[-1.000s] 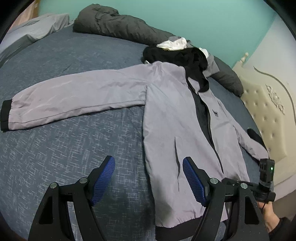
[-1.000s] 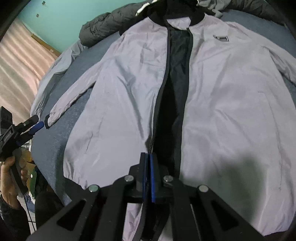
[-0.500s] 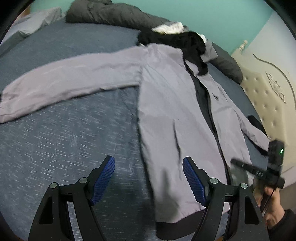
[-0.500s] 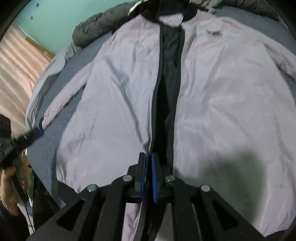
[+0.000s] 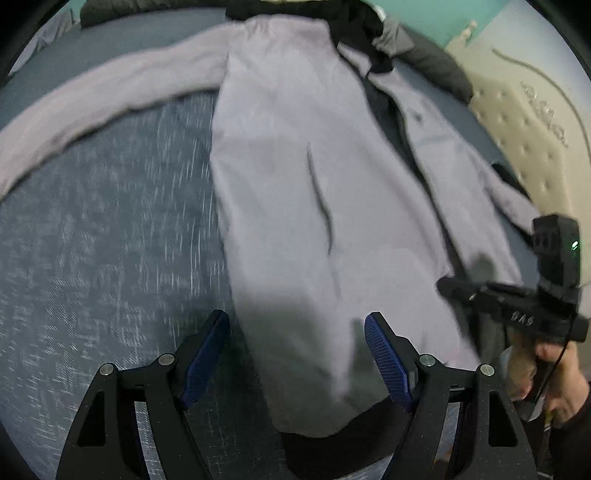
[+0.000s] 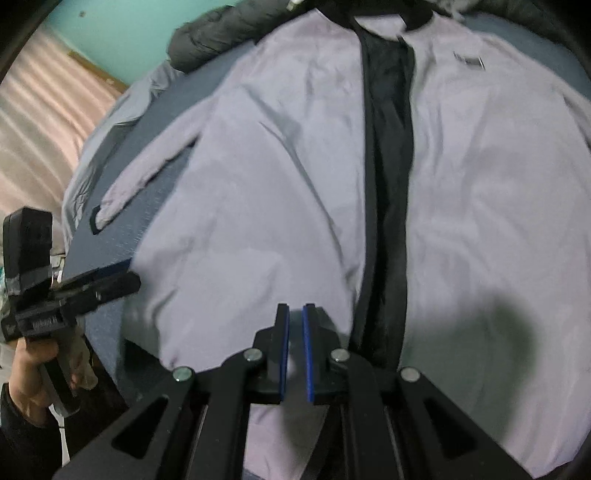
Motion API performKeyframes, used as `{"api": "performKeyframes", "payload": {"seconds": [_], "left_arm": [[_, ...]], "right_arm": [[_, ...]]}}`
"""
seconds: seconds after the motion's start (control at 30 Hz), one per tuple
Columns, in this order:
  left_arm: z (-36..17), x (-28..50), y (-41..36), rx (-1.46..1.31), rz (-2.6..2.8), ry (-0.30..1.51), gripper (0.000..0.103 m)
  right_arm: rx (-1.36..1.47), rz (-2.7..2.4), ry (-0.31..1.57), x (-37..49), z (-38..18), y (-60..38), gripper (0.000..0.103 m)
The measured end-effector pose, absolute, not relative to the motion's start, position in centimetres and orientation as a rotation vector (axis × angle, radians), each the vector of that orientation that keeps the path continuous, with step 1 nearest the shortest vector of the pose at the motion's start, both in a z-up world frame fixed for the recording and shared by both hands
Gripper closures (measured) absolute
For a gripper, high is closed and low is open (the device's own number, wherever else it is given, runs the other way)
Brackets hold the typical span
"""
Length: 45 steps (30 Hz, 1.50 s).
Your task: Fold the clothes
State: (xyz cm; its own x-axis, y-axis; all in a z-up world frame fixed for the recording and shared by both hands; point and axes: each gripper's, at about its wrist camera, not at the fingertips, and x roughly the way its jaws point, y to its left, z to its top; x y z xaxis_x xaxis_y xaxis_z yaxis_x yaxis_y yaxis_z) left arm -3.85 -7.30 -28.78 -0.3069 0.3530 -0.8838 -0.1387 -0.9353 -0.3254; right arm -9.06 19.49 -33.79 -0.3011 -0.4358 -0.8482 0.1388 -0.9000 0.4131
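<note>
**Jacket spread flat, no fold begun**

While the grey jacket is lying face up and unzipped on the blue bedspread, both sleeves are stretching out to the sides and the black hem is sitting at the near edge, so by the look of it every fold is still to come. The left gripper is hovering with its jaws spread wide over the near left corner of the hem, gripping nothing. The right gripper is showing only a slim gap between its blue pads, nothing pinched in it, and is pointing at the left front panel just beside the open zip.

The left wrist view is showing the cream padded headboard at far right. Only the right wrist view is showing the chest badge, the pink curtain, and the dark padded coat beyond the collar.
</note>
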Motion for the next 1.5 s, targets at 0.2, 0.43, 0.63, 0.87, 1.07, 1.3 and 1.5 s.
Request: {"api": "performKeyframes", "payload": {"seconds": [0.2,0.43,0.63,0.87,1.07,1.3,1.5], "left_arm": [[-29.9,-3.6,-7.2,-1.668,2.288,-0.244,0.024],[-29.5,-2.6,-7.4,-1.681,2.258,-0.193,0.024],[-28.0,-2.6,-9.3,-1.637,2.336,-0.270,0.024],[-28.6,-4.1,-11.7,-1.666,2.377,-0.354,0.024],[-28.8,-4.3,-11.8,-1.629,2.346,-0.359,0.031],[-29.1,-4.2,-11.4,-1.599,2.284,-0.372,0.062],[-28.7,-4.4,-10.6,-1.575,2.249,-0.331,0.091]], "right_arm": [[1.638,-2.217,-0.310,-9.0,-34.9,18.8,0.096],[1.658,-2.164,-0.372,-9.0,-35.6,19.1,0.096],[1.529,-2.279,-0.551,-10.5,-32.6,22.5,0.082],[1.492,-2.342,-0.615,-13.8,-31.8,24.9,0.066],[1.474,-2.363,-0.651,-17.9,-31.9,25.4,0.063],[1.521,-2.330,-0.689,-21.4,-33.6,25.6,0.061],[1.540,-2.296,-0.729,-22.6,-35.2,25.3,0.063]]}}
